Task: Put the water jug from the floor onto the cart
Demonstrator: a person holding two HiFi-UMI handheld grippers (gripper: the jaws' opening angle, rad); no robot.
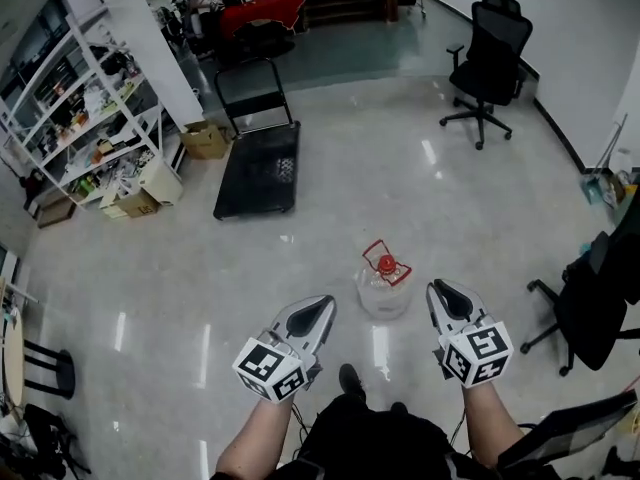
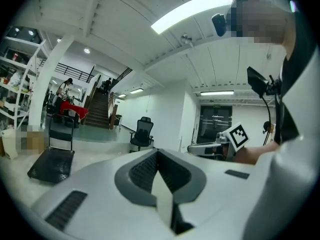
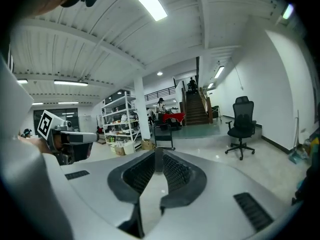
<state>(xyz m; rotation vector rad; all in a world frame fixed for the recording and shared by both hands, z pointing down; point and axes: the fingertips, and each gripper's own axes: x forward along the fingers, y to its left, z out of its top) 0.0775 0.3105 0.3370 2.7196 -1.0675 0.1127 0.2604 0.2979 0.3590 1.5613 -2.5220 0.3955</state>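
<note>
Polished pale floor (image 1: 400, 168) spreads across this open workroom. The water jug (image 1: 384, 286) stands upright on it just ahead of my feet, clear-bodied, with a red cap and a red carry handle tipped up beside its neck. It sits between my two tools and a little beyond their tips. I judge that is why I hold them near level on either side of it: to flank it before taking hold.

My left tongs (image 1: 322, 306) are just left of the jug, jaws closed on nothing. My right tongs (image 1: 438, 290) are just right of it, jaws only a crack apart and also empty. Neither touches the jug. I reckon they must open far wider for the body, or one must catch the handle.

The black platform cart (image 1: 258, 168) stands well apart, farther up the floor to the left, with a low flat deck and its push handle raised at the far end. The jug is likely heavy if full, so that carry is the risk. Past the cart are cardboard boxes (image 1: 205, 140) and white shelving (image 1: 80, 108). A black office chair (image 1: 487, 63) stands far right.
</note>
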